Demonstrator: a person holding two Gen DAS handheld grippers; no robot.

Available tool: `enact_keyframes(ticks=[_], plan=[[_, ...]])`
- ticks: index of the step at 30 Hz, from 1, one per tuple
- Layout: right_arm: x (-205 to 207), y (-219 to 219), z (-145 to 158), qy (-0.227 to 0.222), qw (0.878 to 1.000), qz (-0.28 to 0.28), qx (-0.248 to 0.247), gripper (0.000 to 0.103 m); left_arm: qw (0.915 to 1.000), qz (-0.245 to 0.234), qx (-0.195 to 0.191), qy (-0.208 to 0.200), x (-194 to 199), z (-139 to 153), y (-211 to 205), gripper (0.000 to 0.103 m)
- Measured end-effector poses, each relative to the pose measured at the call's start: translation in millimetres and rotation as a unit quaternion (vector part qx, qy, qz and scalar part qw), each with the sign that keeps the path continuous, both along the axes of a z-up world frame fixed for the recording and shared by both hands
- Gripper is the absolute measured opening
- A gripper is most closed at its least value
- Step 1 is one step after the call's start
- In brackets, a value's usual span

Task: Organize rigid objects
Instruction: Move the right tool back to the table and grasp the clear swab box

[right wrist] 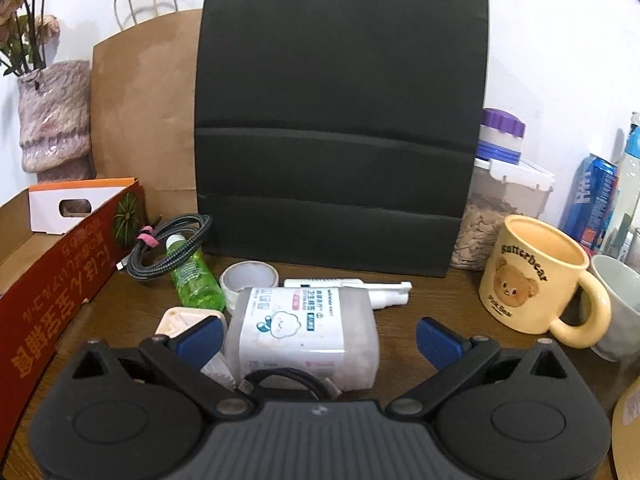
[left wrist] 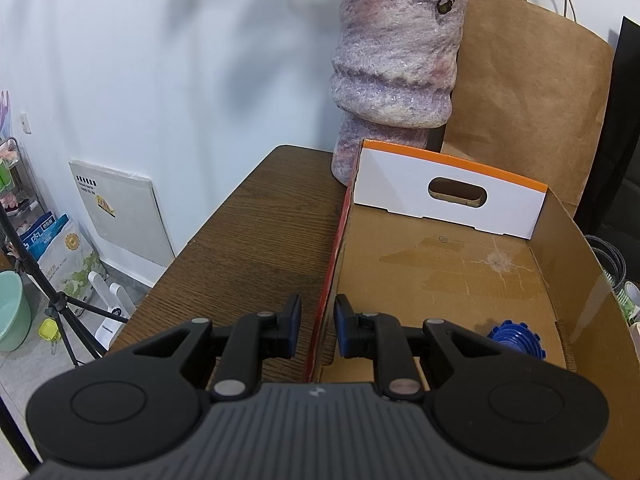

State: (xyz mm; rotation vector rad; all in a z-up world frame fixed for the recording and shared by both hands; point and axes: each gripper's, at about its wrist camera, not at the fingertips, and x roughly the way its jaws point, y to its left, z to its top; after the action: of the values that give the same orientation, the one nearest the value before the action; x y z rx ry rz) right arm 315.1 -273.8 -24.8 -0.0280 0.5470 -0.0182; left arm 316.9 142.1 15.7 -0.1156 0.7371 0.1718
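1. Left gripper [left wrist: 317,326] – dark-blue-padded jaws drawn nearly together, straddling the red-printed side wall of the open brown cardboard box [left wrist: 440,276]. Whether the pads actually pinch the wall I cannot tell; judged to be steadying the box.
2. Box stands on the dark wood-grain table [left wrist: 256,240], its white-and-orange end panel with the slot handle at the far end. Floor mostly bare; one blue ridged plastic piece [left wrist: 514,338] lies near the near right corner.
3. Right gripper [right wrist: 320,338] – jaws spread wide, holding nothing. The translucent plastic tub of cotton swabs with a white printed label [right wrist: 304,334] lies on its side between the pads, not pressed by them.
4. Handling, as a guess: tub looks light and stiff, walls smooth – could slip or roll. Best taken across the flat sides at mid-body, over the label.
5. Neighbours crowd it – green clear plastic bottle [right wrist: 196,276], white tape roll [right wrist: 249,276], white spray pen [right wrist: 360,286] behind; small cream square case [right wrist: 188,320] just beside the left pad; a black cord under the near end may drag.
6. Cream bear-print ceramic mug [right wrist: 536,276] stands apart at right: heavier, breakable.
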Motion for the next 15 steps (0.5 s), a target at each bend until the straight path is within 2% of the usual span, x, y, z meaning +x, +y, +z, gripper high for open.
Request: enact_keyframes(ticks=[10,13,14,15], plan=[[17.7,-4.8,-15.7,0.016,1.000,-0.015,0.009,0.103,1.0000,0.000,0.000,-0.001,-0.3,-0.1,-0.1,0.019],[19.8,-6.1,-16.8,0.018,1.000,-0.007,0.021,0.094,1.0000,0.000,0.000,0.000,-0.4,-0.1,-0.1,0.019],[19.4,-6.4,-16.8,0.017,0.999,0.000,0.028,0.083,1.0000,0.000,0.000,0.000,-0.5,-0.1,-0.1,0.019],[19.1,-5.5,-17.0,0.018,0.999,0.001,0.028,0.082,1.0000,0.000,0.000,-0.001,-0.5,-0.1,-0.1,0.019]])
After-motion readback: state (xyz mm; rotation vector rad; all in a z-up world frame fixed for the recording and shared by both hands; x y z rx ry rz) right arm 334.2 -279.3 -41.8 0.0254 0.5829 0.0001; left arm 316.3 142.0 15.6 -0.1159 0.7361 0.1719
